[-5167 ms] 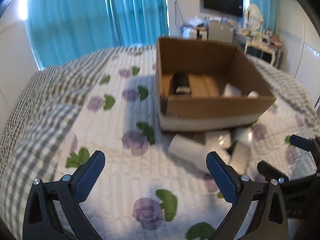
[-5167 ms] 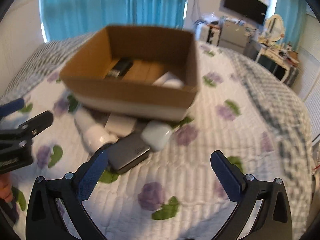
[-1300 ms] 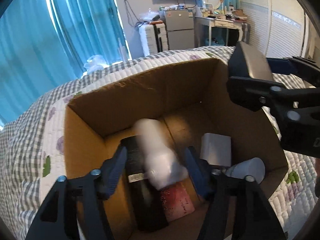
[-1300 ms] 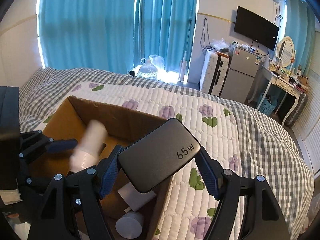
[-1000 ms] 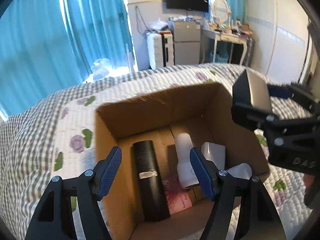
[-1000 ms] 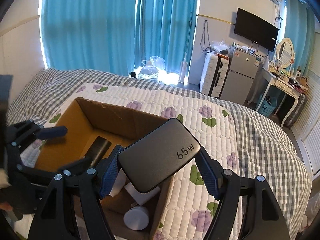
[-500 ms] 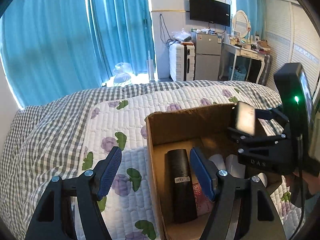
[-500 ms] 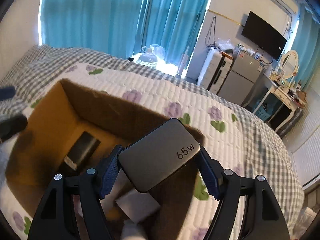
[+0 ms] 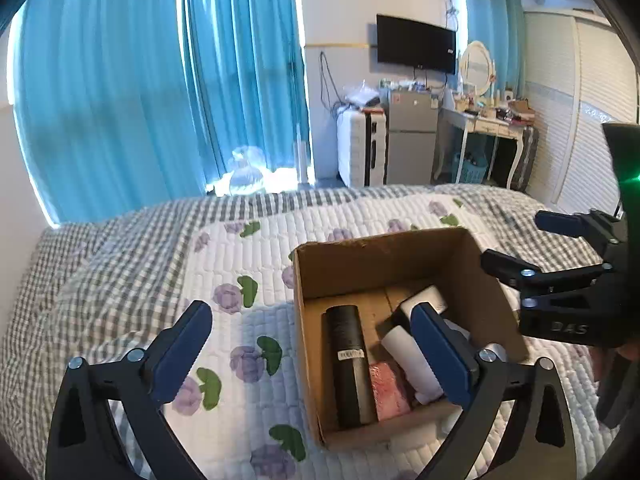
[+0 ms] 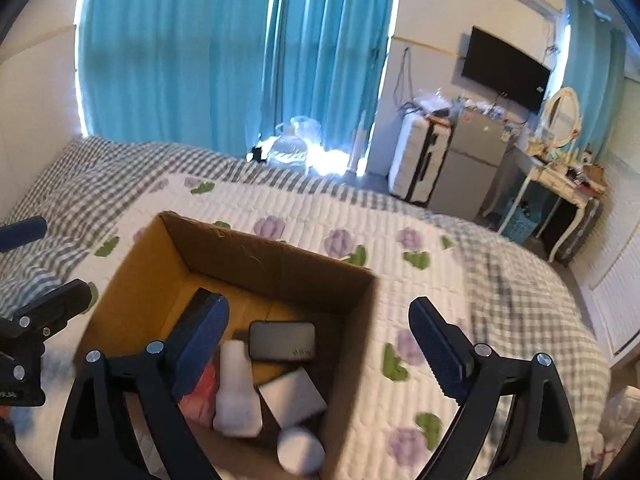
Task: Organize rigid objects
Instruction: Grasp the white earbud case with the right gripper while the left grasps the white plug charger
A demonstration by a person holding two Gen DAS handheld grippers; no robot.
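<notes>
An open cardboard box (image 9: 400, 252) (image 10: 256, 252) stands on the bed. In the right wrist view it holds a dark grey charger (image 10: 282, 340), a white bottle (image 10: 236, 392), a white block (image 10: 292, 398), a white round piece (image 10: 300, 450) and a pink item (image 10: 198, 396). The left wrist view shows a black cylinder (image 9: 350, 364), the white bottle (image 9: 412, 364) and the pink item (image 9: 388, 390). My right gripper (image 10: 320, 344) is open and empty above the box; it also shows in the left wrist view (image 9: 516, 242). My left gripper (image 9: 308, 352) is open and empty, above the box's left wall.
The bed has a white floral quilt (image 9: 240, 280) with grey checked borders (image 10: 520, 292). Blue curtains (image 9: 160, 80), a white suitcase (image 9: 360, 148), a small fridge (image 9: 410, 136) and a dressing table (image 10: 560, 184) stand beyond the bed.
My right gripper opened and let go of the dark grey charger, which now lies in the box. My left gripper, open and empty, drew back from the box toward the left.
</notes>
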